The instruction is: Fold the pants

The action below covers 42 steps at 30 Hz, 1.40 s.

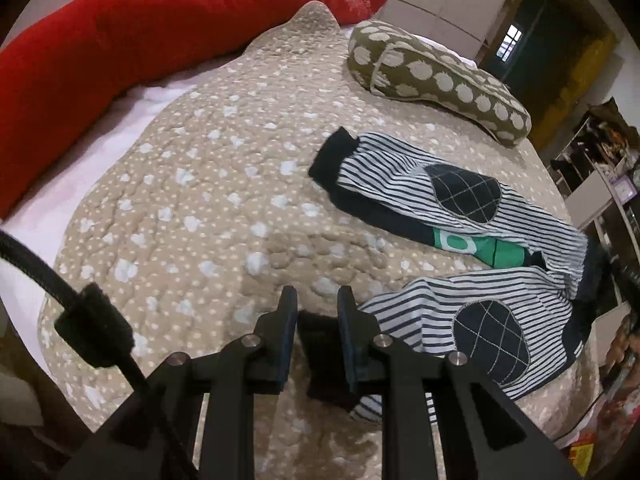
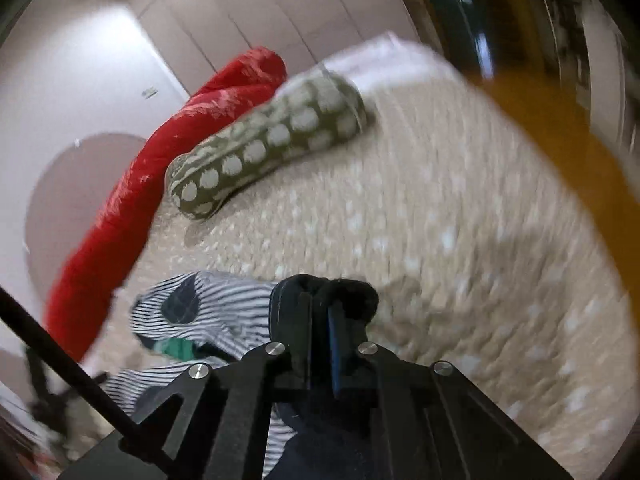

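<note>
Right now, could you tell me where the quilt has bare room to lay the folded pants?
Bare beige dotted quilt lies between the red bolster and the striped pants. The side towards the olive spotted cushion is crowded, since the pants lie spread just beside it.

Ahead of my left gripper I see a beige dotted quilt (image 1: pixel 192 200), with a long red cushion (image 1: pixel 120 36) beyond it. A spotted olive pillow (image 1: pixel 440 80) lies ahead to the right

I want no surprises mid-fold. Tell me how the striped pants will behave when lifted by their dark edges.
The striped pants look floppy: they lie wrinkled and follow the bedspread. Probably light, being thin knit cloth. The legs will likely sag and swing between the left gripper, on a dark cuff, and the right gripper, on bunched dark fabric.
</note>
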Each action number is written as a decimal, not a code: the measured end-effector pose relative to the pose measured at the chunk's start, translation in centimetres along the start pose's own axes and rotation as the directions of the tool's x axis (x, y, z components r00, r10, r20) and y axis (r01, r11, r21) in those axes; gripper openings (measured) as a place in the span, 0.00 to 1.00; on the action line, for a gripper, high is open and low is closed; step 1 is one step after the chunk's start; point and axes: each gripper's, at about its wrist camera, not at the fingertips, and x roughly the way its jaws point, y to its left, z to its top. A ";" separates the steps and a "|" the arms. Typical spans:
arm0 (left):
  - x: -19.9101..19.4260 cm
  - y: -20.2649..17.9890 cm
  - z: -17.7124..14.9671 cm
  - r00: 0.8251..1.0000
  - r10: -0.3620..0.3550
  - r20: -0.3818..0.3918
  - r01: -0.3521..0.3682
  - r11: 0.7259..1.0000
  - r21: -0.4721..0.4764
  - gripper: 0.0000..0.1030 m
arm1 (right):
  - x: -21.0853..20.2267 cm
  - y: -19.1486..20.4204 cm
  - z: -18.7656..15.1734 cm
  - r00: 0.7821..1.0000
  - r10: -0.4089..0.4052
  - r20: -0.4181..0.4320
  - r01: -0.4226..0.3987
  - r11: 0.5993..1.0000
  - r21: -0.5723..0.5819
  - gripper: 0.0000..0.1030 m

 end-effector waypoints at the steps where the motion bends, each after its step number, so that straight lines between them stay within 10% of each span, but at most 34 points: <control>1: 0.2 -0.2 -0.1 1.000 0.000 0.000 0.000 1.000 -0.004 0.18 | 0.0 0.6 0.2 0.999 -0.036 0.024 0.037 0.999 -0.032 0.05; 4: 0.5 -0.6 -0.3 1.000 -0.005 0.000 0.005 1.000 -0.019 0.18 | 0.9 1.8 0.8 0.970 -0.215 0.116 0.230 0.965 -0.129 0.05; 8: 0.4 -0.7 -0.5 1.000 -0.005 -0.001 0.005 1.000 -0.022 0.25 | 4.1 -1.7 0.8 0.949 -0.314 0.003 0.313 0.947 -0.066 0.09; 10: 0.4 -0.2 -0.7 1.000 -0.010 -0.005 0.010 0.999 -0.030 0.33 | 3.2 -4.7 0.4 0.962 -0.269 -0.042 0.271 0.960 0.074 0.18; 12: 0.4 0.3 -1.0 1.000 -0.022 -0.012 0.022 0.999 -0.037 0.35 | 1.8 -7.0 -0.5 0.979 -0.193 -0.071 0.203 0.959 0.197 0.54; 14: 0.3 0.6 -1.5 0.999 -0.050 -0.014 0.049 0.998 -0.039 0.40 | -0.5 -9.2 -2.5 0.991 -0.117 -0.068 0.133 0.942 0.308 0.61; 18: 1.1 -0.1 -2.7 0.991 -0.128 -0.045 0.126 0.991 -0.035 0.68 | -2.6 -10.5 -6.6 0.991 -0.060 -0.118 0.101 0.920 0.378 0.63; 21: 2.2 -1.8 -3.4 0.988 -0.139 -0.070 0.137 0.990 -0.026 0.71 | -2.4 -10.1 -9.4 0.991 -0.007 -0.132 0.062 0.905 0.420 0.63; 23: 2.6 -3.5 -3.5 0.997 -0.052 -0.060 0.054 0.998 0.032 0.59 | -2.7 -8.9 -9.9 0.995 -0.043 -0.094 0.075 0.924 0.376 0.61; 24: 2.7 -4.0 -3.4 0.998 -0.005 -0.063 0.008 0.998 0.058 0.30 | -2.5 -8.5 -10.0 0.995 -0.026 -0.096 0.061 0.925 0.375 0.53; 25: 2.8 -4.4 -3.1 0.997 0.019 -0.074 -0.013 0.997 0.082 0.22 | -2.3 -8.3 -10.1 0.995 0.002 -0.098 0.036 0.922 0.385 0.21; 26: 2.5 -4.5 -2.7 0.996 0.013 -0.085 -0.006 0.997 0.082 0.19 | -2.0 -8.4 -10.2 0.991 0.064 -0.115 -0.009 0.907 0.420 0.10; 34: 2.4 -2.9 -2.1 0.987 0.059 -0.152 -0.050 0.997 0.063 0.31 | -4.0 -8.8 -12.5 0.988 0.066 -0.140 0.010 0.876 0.483 0.12; 42: -1.5 2.3 -2.8 0.986 -0.146 -0.079 0.144 0.989 -0.028 0.36 | -7.8 -6.7 -9.8 0.996 -0.045 -0.071 0.065 0.949 0.309 0.39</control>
